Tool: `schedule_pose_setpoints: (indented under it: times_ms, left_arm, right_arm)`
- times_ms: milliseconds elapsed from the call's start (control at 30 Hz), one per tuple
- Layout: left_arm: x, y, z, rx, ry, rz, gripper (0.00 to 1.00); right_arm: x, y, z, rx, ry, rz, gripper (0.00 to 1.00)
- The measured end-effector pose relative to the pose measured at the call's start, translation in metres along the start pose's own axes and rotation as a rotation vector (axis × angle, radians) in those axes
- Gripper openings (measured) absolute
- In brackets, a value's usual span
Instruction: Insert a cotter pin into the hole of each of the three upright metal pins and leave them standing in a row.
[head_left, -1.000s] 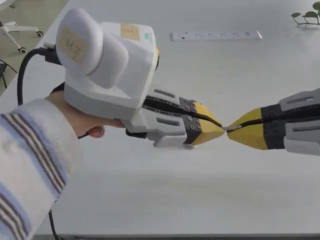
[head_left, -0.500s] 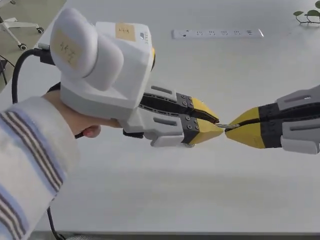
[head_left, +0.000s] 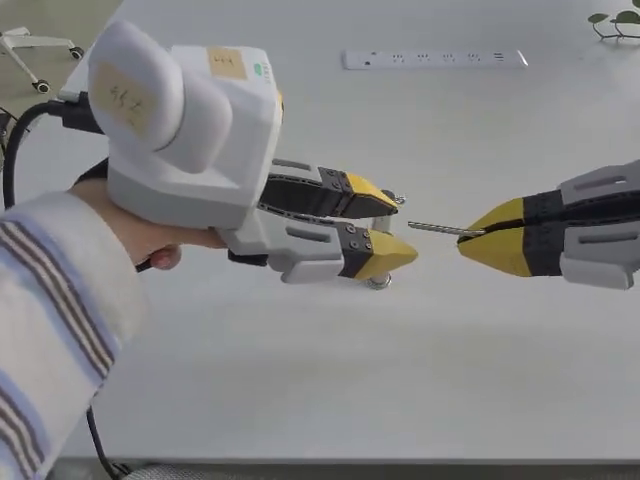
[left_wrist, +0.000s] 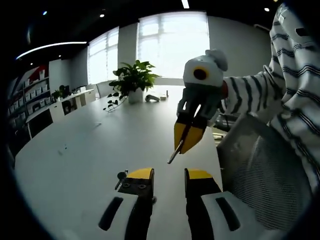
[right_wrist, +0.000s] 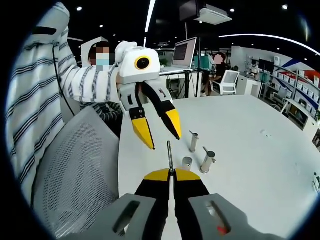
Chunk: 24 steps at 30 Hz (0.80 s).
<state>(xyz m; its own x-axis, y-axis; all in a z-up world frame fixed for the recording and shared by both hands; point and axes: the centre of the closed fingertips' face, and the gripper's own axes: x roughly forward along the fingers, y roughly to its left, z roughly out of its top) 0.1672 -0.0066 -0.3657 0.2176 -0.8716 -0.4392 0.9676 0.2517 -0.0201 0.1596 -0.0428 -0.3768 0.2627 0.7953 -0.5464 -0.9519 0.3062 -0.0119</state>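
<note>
1. Two tongs are facing each other over the middle of the bench. The left tongs are gaping, released, with nothing between them. The right tongs are clenching one cotter pin by its end.
2. In the right gripper view three pins are standing close together on the bench. The farthest metal pin and the tilted-looking metal pin are each carrying a thin sliver on top. The nearest metal pin is looking bare.
3. In the head view the left tongs are hiding all but one pin's base.
4. One power strip is lying by the far edge. One plant is being cut off at the far right corner.
</note>
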Motion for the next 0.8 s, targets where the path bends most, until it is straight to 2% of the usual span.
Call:
schedule_pose_setpoints:
  times_ms: [133, 300, 500, 667, 800]
  left_arm:
    - [0.001, 0.01, -0.007, -0.018, 0.014, 0.035, 0.22]
    - [0.006, 0.021, -0.018, -0.024, 0.052, 0.064, 0.22]
    - [0.018, 0.025, -0.035, -0.021, 0.121, 0.057, 0.22]
    - [0.026, 0.031, -0.045, -0.017, 0.156, 0.079, 0.26]
    - [0.031, 0.032, -0.053, -0.018, 0.192, 0.069, 0.24]
  right_arm:
    - [0.001, -0.008, -0.009, -0.011, 0.035, -0.03, 0.0]
    - [0.007, -0.016, -0.018, -0.01, 0.07, -0.056, 0.0]
    - [0.013, -0.024, -0.031, -0.017, 0.107, -0.058, 0.0]
    - [0.018, -0.028, -0.036, -0.014, 0.114, -0.054, 0.0]
    - [0.023, -0.029, -0.042, -0.019, 0.128, -0.044, 0.0]
